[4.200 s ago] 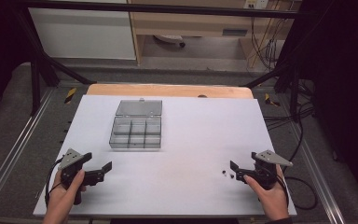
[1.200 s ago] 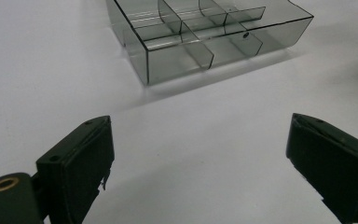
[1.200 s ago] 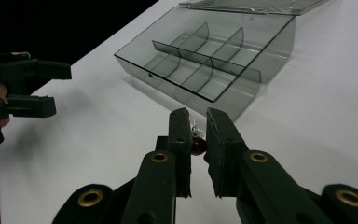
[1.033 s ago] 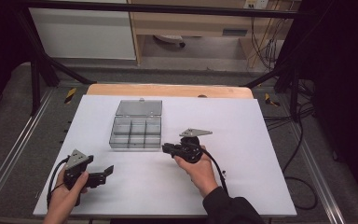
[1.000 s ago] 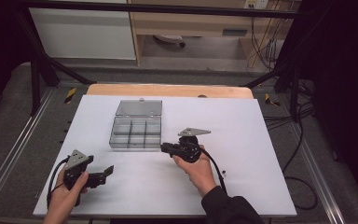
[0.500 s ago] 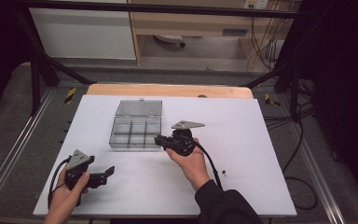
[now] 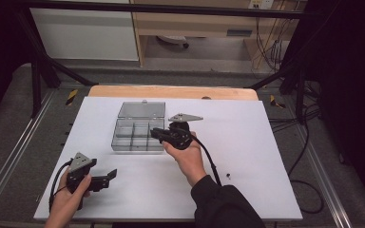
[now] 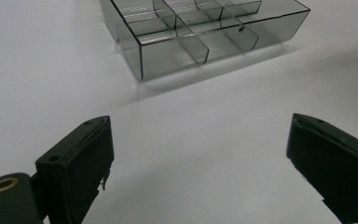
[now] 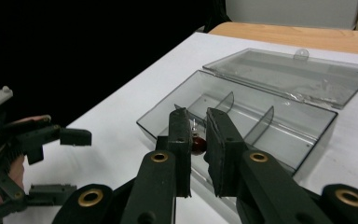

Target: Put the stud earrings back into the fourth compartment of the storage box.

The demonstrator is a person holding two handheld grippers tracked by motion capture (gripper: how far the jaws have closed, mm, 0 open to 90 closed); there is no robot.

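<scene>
Small dark-red part (image 9: 198, 143) with a thin metal pin on top: pinched between the jaws of the right hand-held gripper (image 9: 196, 122), jaws narrow, closed on it. Too small to identify further. Held just over the near rim of the clear box (image 9: 279, 135), apparently so that it can drop into a compartment; judged as a sorting or placing step.

Clear box: grey-tinted plastic, shallow, split by thin dividers into compartments. Lid (image 9: 291, 74) hinged fully back and lying flat behind, leaving every compartment reachable from above. Compartments look bare, apart from a small dark speck on one divider wall in the left gripper view. Box (image 7: 135, 134) set near the middle of the white desk (image 7: 266, 156), within reach of both hands.

Left hand-held gripper (image 7: 100, 178): jaws wide apart, holding nothing, parked low at the near left of the desk, well apart from the box, aimed toward it.

Small dark speck (image 7: 227, 176) on the desk right of the forearm, unidentifiable.
</scene>
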